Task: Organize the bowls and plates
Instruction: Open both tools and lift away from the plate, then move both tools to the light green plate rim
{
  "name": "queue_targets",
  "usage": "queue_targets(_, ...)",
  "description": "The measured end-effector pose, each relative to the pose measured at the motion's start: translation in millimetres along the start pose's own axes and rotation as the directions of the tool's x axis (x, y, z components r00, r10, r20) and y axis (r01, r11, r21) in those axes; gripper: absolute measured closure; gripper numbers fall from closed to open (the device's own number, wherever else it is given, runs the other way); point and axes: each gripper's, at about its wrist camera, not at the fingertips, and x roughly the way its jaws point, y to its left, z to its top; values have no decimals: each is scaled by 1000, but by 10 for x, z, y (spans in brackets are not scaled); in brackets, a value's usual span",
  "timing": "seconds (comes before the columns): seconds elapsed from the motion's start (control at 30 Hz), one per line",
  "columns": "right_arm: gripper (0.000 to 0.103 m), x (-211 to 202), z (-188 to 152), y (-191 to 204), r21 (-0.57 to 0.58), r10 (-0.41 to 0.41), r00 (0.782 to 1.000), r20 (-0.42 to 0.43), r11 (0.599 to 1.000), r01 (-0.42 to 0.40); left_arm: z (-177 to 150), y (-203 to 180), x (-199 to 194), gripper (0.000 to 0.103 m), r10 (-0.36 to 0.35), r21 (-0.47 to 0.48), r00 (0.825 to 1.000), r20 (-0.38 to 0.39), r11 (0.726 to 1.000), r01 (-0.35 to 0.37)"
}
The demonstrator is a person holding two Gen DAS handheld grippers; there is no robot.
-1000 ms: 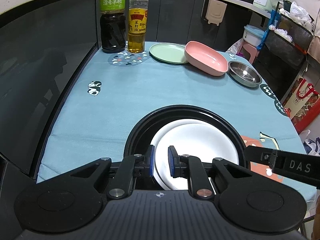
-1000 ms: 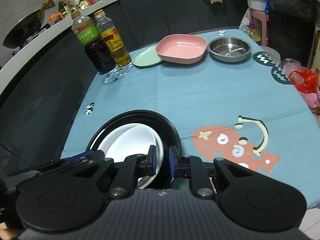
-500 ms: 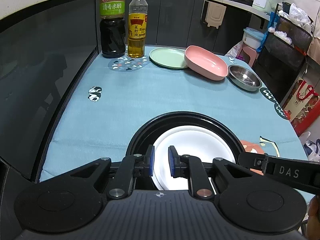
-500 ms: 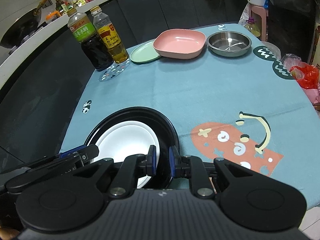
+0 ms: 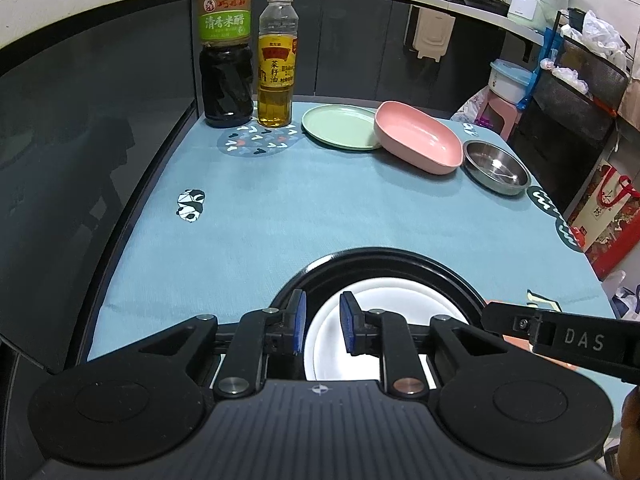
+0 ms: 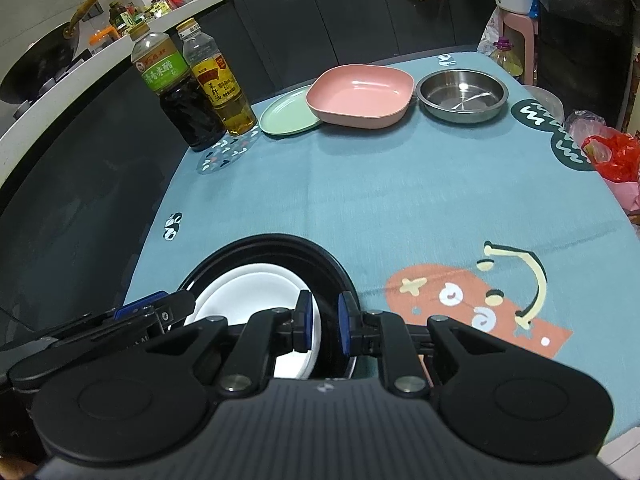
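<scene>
White plates (image 5: 384, 304) stacked in black dish (image 5: 400, 258) at near edge of tabletop (image 5: 320, 200). Left hand-held gripper (image 5: 322, 328) over stack – jaws just been opening, slightly apart, nothing between them. Right hand-held gripper (image 6: 323, 322) at dish's right rim – nearly closed, grasping nothing. Far side: green plate (image 5: 338, 126), pink bowl (image 5: 418, 142), steel bowl (image 5: 496, 166); bottles (image 5: 248, 68) far left.

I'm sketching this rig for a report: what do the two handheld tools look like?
Both match. The left tool and the right tool are matte black, each with two straight fingers faced with blue pads, silver and copper-coloured pivot screws, two round discs on a ribbed body, and a small compass-like mark. The right one's side reads "DAS" in white. No cables or sleeves show.
</scene>
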Motion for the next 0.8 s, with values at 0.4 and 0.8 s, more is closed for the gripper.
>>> queue_targets(0.4,87,124,275,-4,2,7,1000,6,1000,-7,354,226,81,82,50,-63,998,42,997,-47)
queue_targets(0.8,87,312,659,46,-14,-15,1000,23,1000,15,794,296,321,80,68,-24,995,72,998,-66)
